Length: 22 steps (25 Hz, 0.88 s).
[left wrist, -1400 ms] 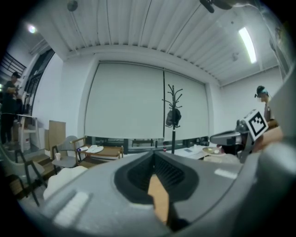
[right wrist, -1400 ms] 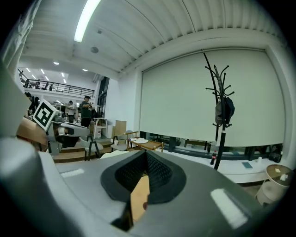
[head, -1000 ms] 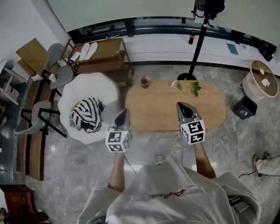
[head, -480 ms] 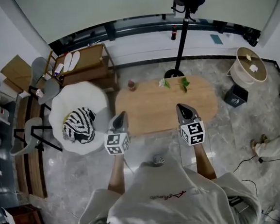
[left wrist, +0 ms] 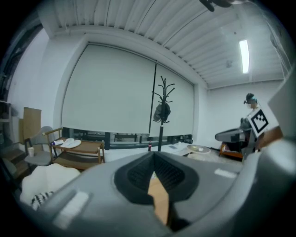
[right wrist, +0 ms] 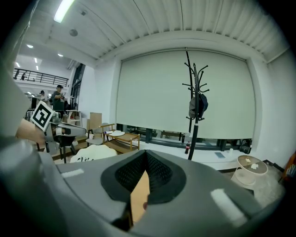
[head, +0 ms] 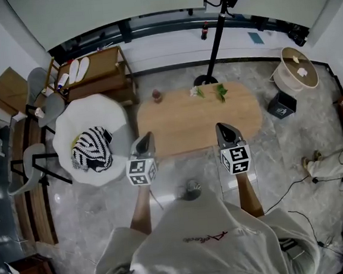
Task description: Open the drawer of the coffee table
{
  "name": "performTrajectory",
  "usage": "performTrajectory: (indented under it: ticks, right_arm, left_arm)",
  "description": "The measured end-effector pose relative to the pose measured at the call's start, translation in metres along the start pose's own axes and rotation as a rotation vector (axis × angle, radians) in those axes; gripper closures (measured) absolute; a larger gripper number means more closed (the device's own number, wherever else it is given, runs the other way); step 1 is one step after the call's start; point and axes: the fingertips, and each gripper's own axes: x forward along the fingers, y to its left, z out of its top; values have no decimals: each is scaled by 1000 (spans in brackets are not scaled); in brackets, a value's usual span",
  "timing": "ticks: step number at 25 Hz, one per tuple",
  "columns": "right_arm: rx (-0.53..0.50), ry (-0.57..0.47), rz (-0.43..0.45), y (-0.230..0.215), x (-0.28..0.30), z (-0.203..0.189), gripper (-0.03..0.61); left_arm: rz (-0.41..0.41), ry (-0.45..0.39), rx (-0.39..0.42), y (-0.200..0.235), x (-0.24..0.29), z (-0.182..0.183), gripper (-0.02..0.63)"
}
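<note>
Grey marble floor [head: 88, 212] spreads under an oval wooden counter [head: 188, 126] — the coffee table — lying just ahead of the person, beside a white chair [head: 113, 114] that bears a striped cushion [head: 91, 151]. The left gripper [head: 144, 137] and right gripper [head: 224, 127] hang over the counter's near edge, well apart, both pairs of jaws clenched on nothing. A small bottle [head: 156, 95] and green sprigs [head: 206, 92] stand along its far edge.

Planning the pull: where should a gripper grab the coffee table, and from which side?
Likely the near long edge of the coffee table, coming in low from that side. From above only its flat oval top shows; no drawer handle is visible.
</note>
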Motion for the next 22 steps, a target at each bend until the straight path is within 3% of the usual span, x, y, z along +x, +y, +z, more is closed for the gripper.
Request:
performTrajectory:
  ticks: [9, 22]
  right_arm:
    - [-54, 68, 40, 60, 17, -15, 577]
    - [-31, 158, 60, 77, 26, -58, 575]
  left_arm:
    - [30, 43, -59, 48, -32, -40, 615]
    - [61, 149, -128, 62, -46, -108, 615]
